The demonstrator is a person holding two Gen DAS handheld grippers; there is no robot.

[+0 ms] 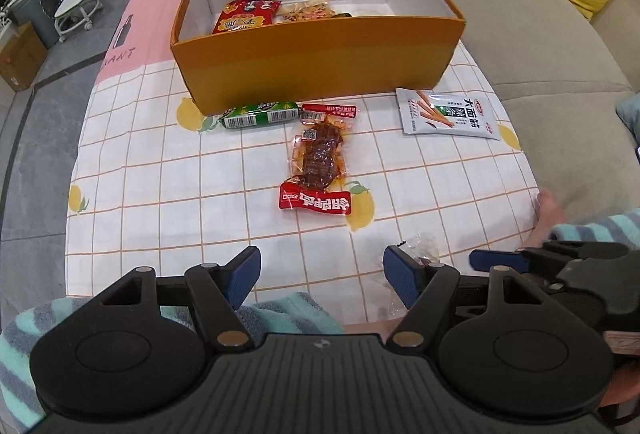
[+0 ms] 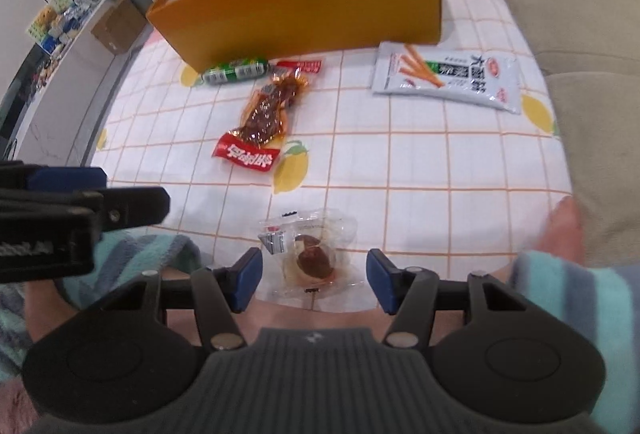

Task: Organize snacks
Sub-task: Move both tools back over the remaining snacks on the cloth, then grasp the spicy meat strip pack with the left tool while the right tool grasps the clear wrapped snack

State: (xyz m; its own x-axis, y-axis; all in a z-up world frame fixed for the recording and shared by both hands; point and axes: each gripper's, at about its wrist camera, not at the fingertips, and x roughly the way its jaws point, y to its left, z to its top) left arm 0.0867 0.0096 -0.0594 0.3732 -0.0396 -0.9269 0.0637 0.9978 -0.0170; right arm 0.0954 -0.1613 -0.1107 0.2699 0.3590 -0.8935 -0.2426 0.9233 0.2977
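Closest of all is the right gripper (image 2: 315, 280). Its blue pads stand partly apart, one on each side of a small clear packet (image 2: 310, 254) with a brown snack inside. The pads do not touch the packet, so nothing is held. The packet lies near the table's front edge, the loose snack farthest from the orange box (image 1: 320, 69). The gripper is lined up over it, probably because this is the next snack to pick up.

The left gripper (image 1: 322, 276) is close too. Its jaws are wide apart and empty. No snack lies between them. It looks like it is just waiting off to the side.

Farther out, about halfway to the box, lies a long red packet (image 1: 320, 161) with dark meat showing through. It points toward the box.

Right against the front wall of the box is a green sausage stick (image 1: 260, 115). A white pouch (image 1: 448, 111) with orange sticks drawn on it lies near the box's front right corner.

The box sits farthest away on the checked tablecloth (image 1: 160, 193) with lemons on it. Its top is open, so snacks can be dropped in. A red bag (image 1: 246, 15) and a clear packet (image 1: 306, 11) are inside already. Four snacks are left outside, so I think the job is not even half done.
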